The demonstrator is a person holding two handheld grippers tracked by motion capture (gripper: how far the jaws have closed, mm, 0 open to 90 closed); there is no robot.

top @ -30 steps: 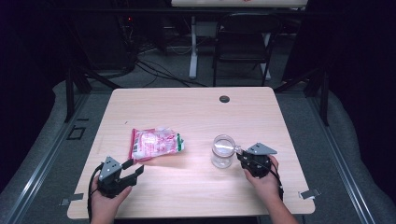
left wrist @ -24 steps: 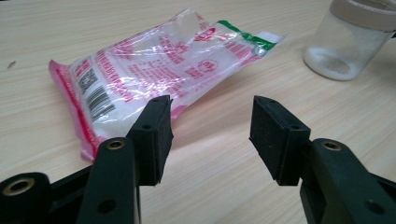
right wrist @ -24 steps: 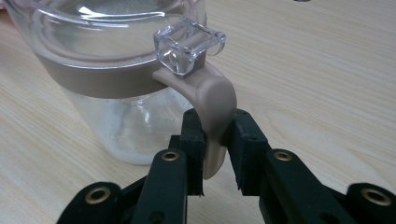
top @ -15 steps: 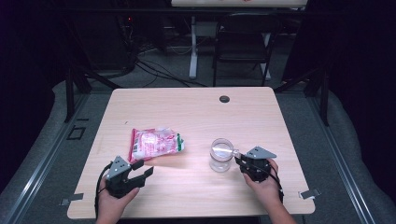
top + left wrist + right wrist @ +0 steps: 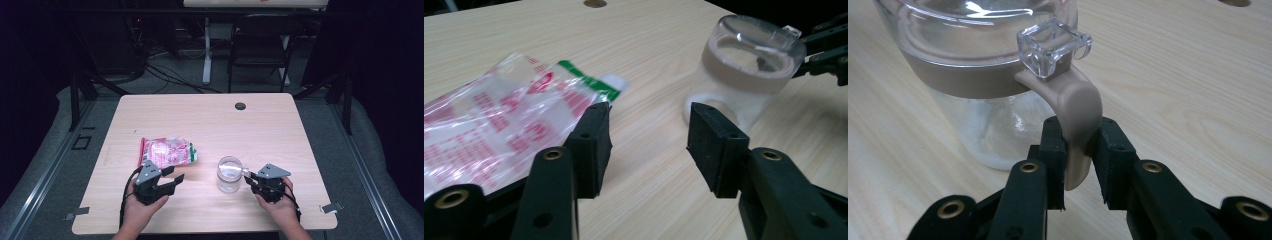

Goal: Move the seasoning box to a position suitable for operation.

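Note:
A clear jar (image 5: 229,175) with a beige collar and a clear lid stands on the table (image 5: 280,125). My right gripper (image 5: 248,176) holds it from the right. In the right gripper view the right gripper (image 5: 1080,155) is shut on the jar's beige latch tab (image 5: 1078,115). A plastic bag (image 5: 167,151) with red print and a green strip lies flat to the left. My left gripper (image 5: 172,175) hovers at the bag's near right corner. The left gripper (image 5: 649,145) is open, its jaws have just been closing a little, and only bare table lies between them. They point toward the jar (image 5: 744,75).
A dark round grommet hole (image 5: 240,106) sits near the table's far edge. A folding chair (image 5: 260,45) and cables stand on the floor beyond the table. The near table edge lies just under both hands.
My left gripper has moved right and forward along the bag's near edge, toward the jar. The right gripper has drawn the jar slightly left and nearer.

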